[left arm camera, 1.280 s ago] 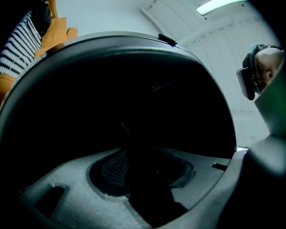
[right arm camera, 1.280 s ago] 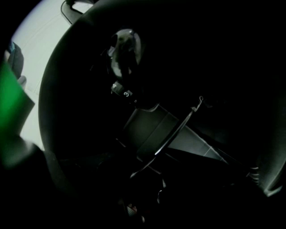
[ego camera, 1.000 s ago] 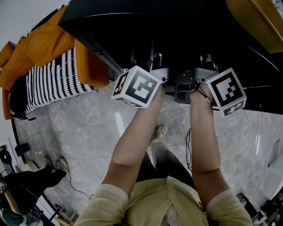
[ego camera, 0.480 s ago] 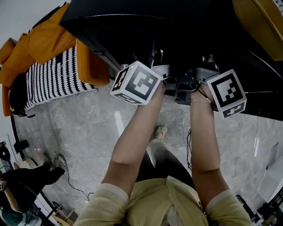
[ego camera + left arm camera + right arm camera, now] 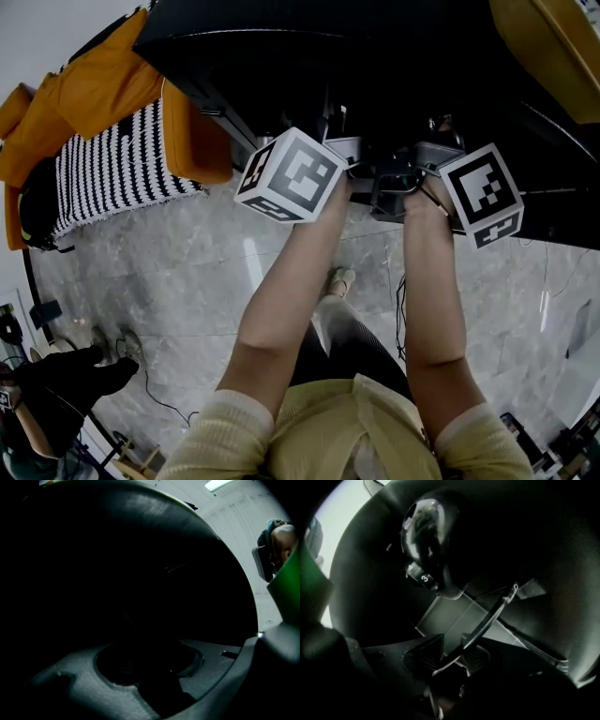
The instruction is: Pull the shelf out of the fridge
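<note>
**Right tongs clamped on the fridge shelf; left tongs lost in shadow**

Both of the person's bare forearms reach forward into the dark mouth of the black fridge [image 5: 281, 47], the marker cubes of the two grippers side by side at its edge.

In the right gripper view, the right tongs [image 5: 452, 641] are drawn in to a narrow gap. The thin dark front rim of the glass shelf [image 5: 454, 616] runs slantwise between the two ribbed pads [image 5: 425, 654], which press on it from either side. The shelf lies inside the fridge, its pale pane stretching away from the tongs. Above it hangs a rounded control knob [image 5: 424, 578] marked with a 3.

The left gripper view is almost wholly black. The left tongs [image 5: 149, 667] sit in deep shadow inside the fridge, and whether they are apart or have hold of anything cannot be told.

Outside the fridge, the head view shows a grey marble floor [image 5: 187, 272] and an orange sofa [image 5: 94, 84] with a black-and-white striped throw [image 5: 112, 169].
</note>
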Motion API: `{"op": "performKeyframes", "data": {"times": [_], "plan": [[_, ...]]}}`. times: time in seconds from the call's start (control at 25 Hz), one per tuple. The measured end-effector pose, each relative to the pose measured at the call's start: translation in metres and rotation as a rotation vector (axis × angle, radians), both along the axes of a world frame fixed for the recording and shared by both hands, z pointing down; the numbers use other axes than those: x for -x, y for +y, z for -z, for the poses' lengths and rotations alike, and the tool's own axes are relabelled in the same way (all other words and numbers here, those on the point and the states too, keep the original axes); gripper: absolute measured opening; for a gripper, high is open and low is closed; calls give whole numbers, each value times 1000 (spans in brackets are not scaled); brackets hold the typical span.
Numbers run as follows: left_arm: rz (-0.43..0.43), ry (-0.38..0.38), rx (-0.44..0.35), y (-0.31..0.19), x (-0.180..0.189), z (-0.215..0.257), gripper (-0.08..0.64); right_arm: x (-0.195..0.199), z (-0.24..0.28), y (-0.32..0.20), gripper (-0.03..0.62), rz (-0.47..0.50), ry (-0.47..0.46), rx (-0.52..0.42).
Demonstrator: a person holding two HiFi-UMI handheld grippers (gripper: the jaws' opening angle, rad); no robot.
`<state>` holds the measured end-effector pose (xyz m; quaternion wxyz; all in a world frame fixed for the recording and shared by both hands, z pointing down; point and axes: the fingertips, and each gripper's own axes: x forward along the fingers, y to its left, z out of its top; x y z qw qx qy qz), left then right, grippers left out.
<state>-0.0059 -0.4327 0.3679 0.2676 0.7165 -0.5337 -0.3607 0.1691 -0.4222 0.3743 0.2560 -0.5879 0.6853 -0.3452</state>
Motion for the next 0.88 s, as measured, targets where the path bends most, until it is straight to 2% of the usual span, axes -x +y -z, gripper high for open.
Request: {"op": "performKeyframes", "data": {"times": [0.32, 0.48, 0.88], "plan": [[-3, -29, -7, 31, 2, -6, 158, 0, -2, 33, 126, -15, 4, -10], [-7, -9, -6, 43, 1, 0, 158, 1, 0, 44, 126, -18, 7, -5], [-1, -7, 26, 46, 3, -3, 156, 3, -3, 45, 126, -9, 9, 25]]}}
